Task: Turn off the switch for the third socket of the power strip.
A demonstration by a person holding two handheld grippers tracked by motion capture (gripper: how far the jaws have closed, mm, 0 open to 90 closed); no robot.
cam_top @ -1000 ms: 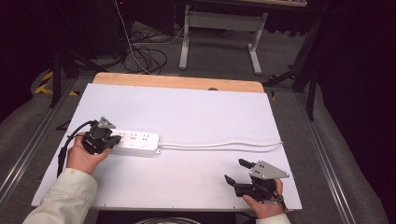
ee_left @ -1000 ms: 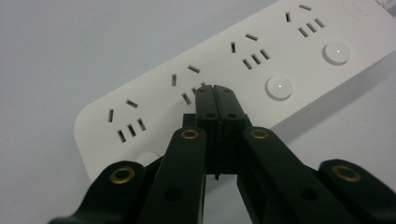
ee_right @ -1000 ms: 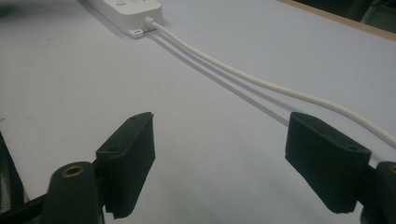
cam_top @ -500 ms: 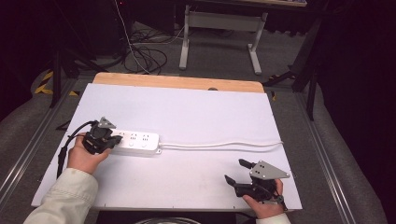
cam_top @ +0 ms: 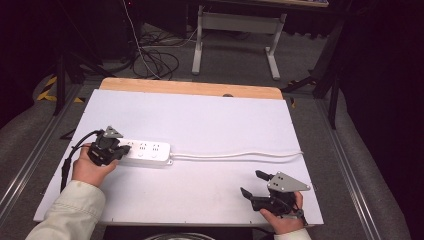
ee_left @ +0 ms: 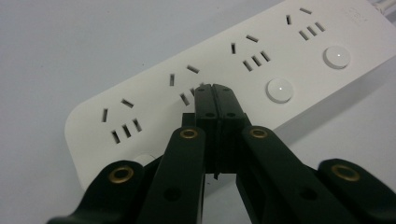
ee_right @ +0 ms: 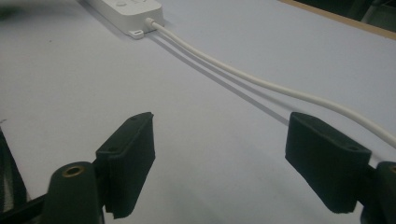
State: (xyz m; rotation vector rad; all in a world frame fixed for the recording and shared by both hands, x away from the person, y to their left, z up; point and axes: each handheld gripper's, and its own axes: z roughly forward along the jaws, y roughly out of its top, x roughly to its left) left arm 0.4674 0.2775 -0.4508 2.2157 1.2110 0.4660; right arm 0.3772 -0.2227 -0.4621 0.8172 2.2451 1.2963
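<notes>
- Desk: white top spanning the frame's middle.
- Power strip: white, four outlets with round buttons, centre-left, long axis running left-right; its cord trails right.
- Left gripper: fingers pressed together, tips over the strip's left part, the nearer hand.
- Right gripper: fingers wide, empty, lower right, well apart.

High view looks down on the table; both tong cameras sit low, sharing the power strip.
</notes>
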